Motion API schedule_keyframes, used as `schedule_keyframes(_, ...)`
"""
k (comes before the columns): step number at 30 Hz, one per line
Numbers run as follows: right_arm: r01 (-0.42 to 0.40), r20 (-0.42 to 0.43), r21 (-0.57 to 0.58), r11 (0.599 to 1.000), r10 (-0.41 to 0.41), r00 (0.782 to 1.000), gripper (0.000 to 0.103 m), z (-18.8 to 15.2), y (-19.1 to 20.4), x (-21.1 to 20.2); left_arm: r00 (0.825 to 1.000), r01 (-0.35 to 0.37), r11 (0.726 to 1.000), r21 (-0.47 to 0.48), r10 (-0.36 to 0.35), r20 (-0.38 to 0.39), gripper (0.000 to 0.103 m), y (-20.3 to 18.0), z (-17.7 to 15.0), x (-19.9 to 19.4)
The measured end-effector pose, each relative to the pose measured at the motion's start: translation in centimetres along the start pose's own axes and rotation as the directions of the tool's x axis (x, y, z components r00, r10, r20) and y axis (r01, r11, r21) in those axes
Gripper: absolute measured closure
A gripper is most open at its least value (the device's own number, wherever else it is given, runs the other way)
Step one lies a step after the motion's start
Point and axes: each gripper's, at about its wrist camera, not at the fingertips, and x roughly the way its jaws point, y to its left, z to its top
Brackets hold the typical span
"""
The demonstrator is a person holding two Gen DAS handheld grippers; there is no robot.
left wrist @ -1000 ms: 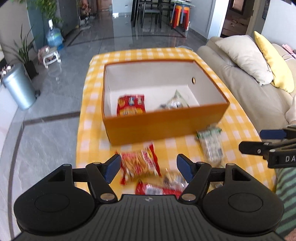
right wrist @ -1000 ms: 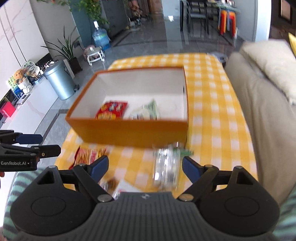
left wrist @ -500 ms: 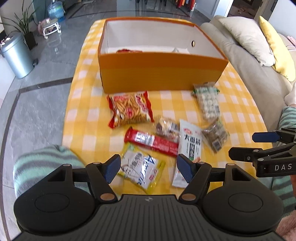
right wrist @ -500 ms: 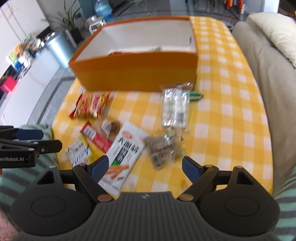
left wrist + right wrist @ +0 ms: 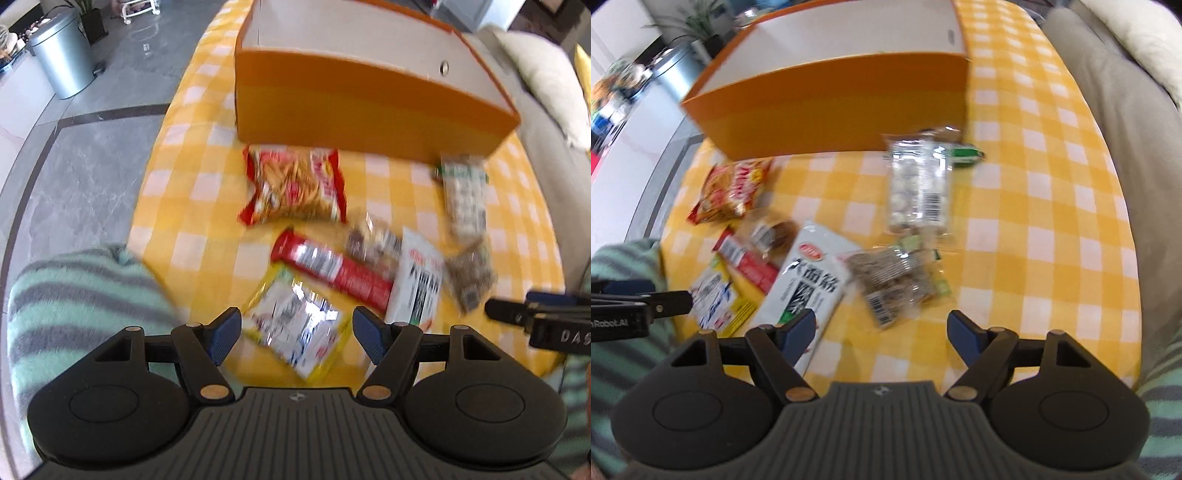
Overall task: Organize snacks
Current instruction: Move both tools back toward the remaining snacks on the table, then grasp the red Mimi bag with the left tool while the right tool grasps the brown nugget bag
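An orange box stands at the far side of the yellow checked table; it also shows in the right wrist view. Several snack packs lie in front of it: a red chips bag, a red bar, a yellow-white pack, a white pack, a clear seed pack and a clear candy pack. My left gripper is open just above the yellow-white pack. My right gripper is open over the white pack and the seed pack.
A grey sofa with cushions runs along the table's right side. A metal bin stands on the floor at the left. Striped sleeves show at the near table edge.
Both grippers have pulled back from the box and dropped low over the snack packs near the front edge. Both stay open and empty.
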Motion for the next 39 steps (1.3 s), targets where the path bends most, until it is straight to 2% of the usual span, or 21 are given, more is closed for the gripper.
schedule_keyframes(6, -0.01, -0.055, 0.183, 0.983, 0.02, 0.998, 0.025, 1.4, -2.2, 1.9, 0.996, -0.036, 0.999, 0.026, 0.034, 0.081, 0.019, -0.9, 2.1, 0.3)
schedule_keyframes(11, -0.021, -0.094, 0.324, 0.946, 0.054, 0.994, 0.025, 1.8, -3.6, 3.4, 0.996, -0.043, 0.997, 0.056, 0.039, 0.077, 0.019, -0.9, 3.4, 1.5)
schedule_keyframes(17, -0.007, -0.073, 0.286, 0.958, 0.029, 0.997, 0.027, 3.1, -2.5, 4.3, 0.996, -0.022, 1.0, 0.012, 0.021, 0.083, 0.019, 0.4, 5.3, 3.0)
schedule_keyframes(26, 0.036, -0.11, 0.262, 0.964, -0.008, 0.994, 0.028, 4.2, -1.3, 6.1, 0.998, 0.009, 0.997, -0.083, -0.004, 0.068, 0.019, 1.4, 7.0, 5.3)
schedule_keyframes(33, 0.043, -0.097, 0.228, 0.973, -0.021, 0.995, 0.04, 4.1, -1.0, 6.1, 0.999, 0.022, 0.996, -0.087, -0.019, 0.038, 0.019, 1.1, 6.8, 6.9)
schedule_keyframes(35, 0.03, -0.091, 0.237, 0.971, -0.008, 0.996, 0.042, 3.9, -1.3, 6.0, 0.999, 0.028, 0.996, -0.081, -0.025, 0.036, 0.022, 1.0, 6.7, 7.1)
schedule_keyframes(37, 0.026, -0.086, 0.239, 0.971, -0.006, 0.996, 0.046, 3.8, -1.5, 5.7, 0.998, 0.047, 0.996, -0.077, -0.043, 0.046, 0.034, 1.0, 6.6, 7.1)
schedule_keyframes(39, 0.028, -0.079, 0.24, 0.97, -0.009, 0.997, 0.052, 3.7, -1.6, 5.4, 0.997, 0.045, 0.997, -0.061, -0.042, 0.057, 0.038, 0.7, 6.6, 6.9)
